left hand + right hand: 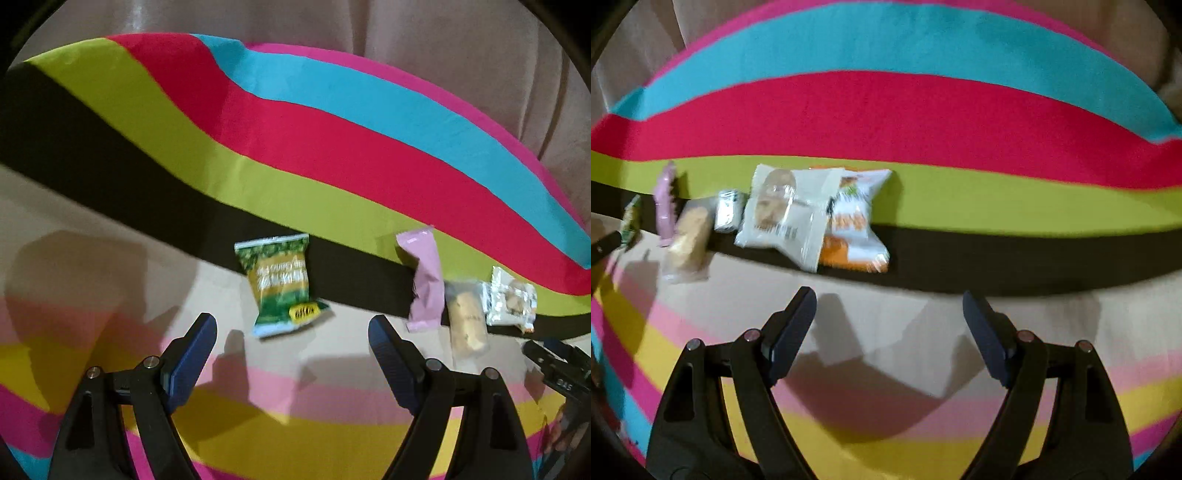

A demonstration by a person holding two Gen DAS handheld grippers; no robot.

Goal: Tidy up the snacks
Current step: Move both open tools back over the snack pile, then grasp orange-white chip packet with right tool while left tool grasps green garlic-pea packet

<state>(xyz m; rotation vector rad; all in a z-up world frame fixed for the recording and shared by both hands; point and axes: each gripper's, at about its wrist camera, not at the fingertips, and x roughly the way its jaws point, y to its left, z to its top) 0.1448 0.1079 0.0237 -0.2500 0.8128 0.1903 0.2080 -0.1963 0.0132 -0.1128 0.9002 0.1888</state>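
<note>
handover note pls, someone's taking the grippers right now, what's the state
Left gripper: open, empty, nearest the green packet.
Right gripper: open, empty, facing the white bag overlapping the orange-and-white bag.
Between them in a row: pink packet, clear-wrapped biscuit, small silver packet, all on the striped cloth.
Done: nothing gripped yet.
Left: all the organizing.
</note>
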